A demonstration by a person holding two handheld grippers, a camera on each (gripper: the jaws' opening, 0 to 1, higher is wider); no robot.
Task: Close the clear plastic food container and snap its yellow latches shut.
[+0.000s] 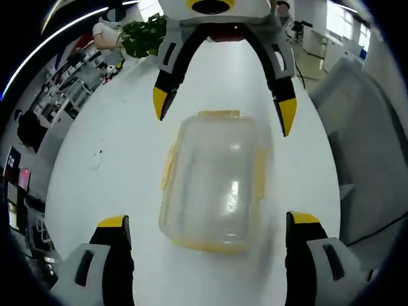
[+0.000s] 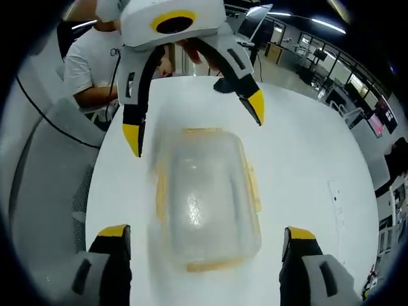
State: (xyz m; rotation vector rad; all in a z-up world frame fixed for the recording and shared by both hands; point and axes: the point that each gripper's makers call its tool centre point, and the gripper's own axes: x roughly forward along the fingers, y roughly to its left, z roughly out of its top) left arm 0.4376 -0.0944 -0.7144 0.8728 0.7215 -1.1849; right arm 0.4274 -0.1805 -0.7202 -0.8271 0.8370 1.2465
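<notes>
A big round white table (image 1: 95,172) sits in the middle. A leafy green plant in a white pot (image 1: 143,35) stands at its edge. A person in a white T-shirt (image 2: 89,57) is beside the table.

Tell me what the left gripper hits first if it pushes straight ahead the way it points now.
Most likely the clear plastic food container with yellow latches, lying between the left gripper's open jaws on the white table. Beyond it waits the right gripper, though depth is uncertain.

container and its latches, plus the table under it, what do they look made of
Container: clear, slightly cloudy plastic, since the table shows through and light glints off the lid.
Latches: opaque yellow plastic, probably, as thin flat tabs along the edges.
Table: smooth white matte surface, perhaps laminate; the material is uncertain.
</notes>
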